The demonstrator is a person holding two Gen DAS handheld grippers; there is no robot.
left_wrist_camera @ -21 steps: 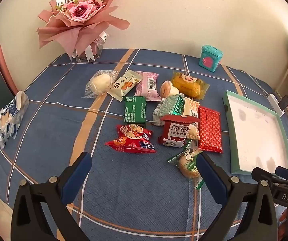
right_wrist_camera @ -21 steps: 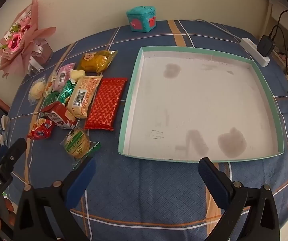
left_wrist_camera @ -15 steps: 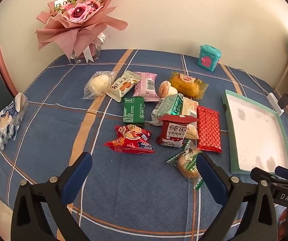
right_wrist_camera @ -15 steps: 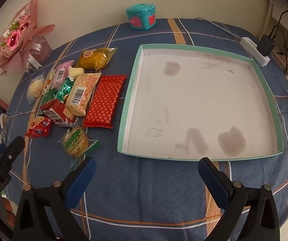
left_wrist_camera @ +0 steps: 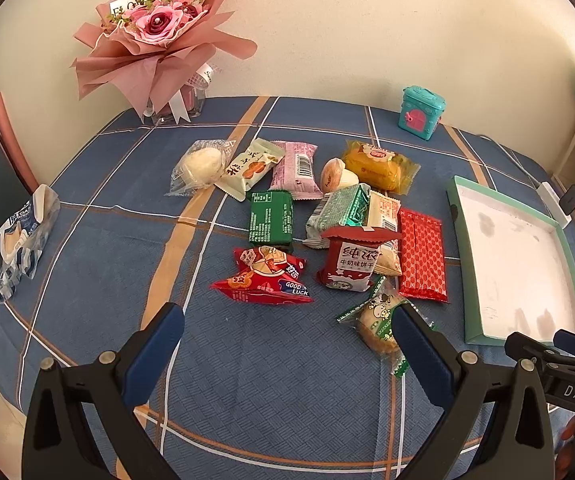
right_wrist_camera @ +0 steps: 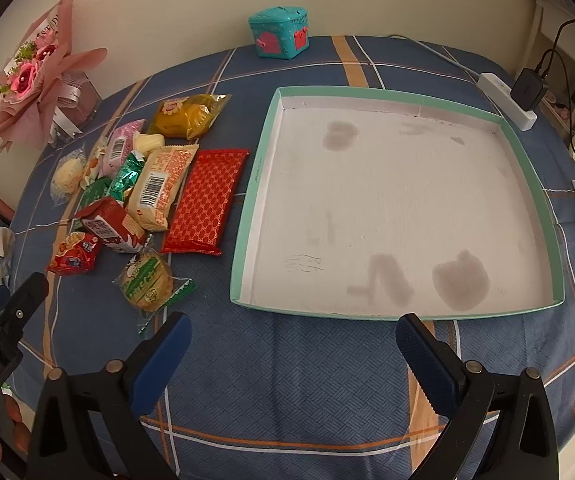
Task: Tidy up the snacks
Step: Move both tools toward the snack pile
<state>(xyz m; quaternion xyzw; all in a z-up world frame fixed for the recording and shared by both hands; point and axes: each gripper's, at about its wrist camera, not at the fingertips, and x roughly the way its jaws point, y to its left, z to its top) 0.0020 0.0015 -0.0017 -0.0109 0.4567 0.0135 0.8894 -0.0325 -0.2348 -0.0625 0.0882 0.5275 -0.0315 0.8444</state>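
Snacks (left_wrist_camera: 327, 224) clustered on blue plaid cloth (left_wrist_camera: 247, 360), left of teal-rimmed tray (right_wrist_camera: 255, 184) (red flat packet (right_wrist_camera: 203, 200) just beside its edge). Left gripper (left_wrist_camera: 287, 344) hovering near round green-wrapped cake (left_wrist_camera: 379, 320), jaws spread wide, holding nothing. Right gripper (right_wrist_camera: 293, 344) likewise wide, unloaded, before tray's near rim.

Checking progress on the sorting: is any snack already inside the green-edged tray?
No, the tray holds only stains; every snack, like the red patterned packet, lies outside it.
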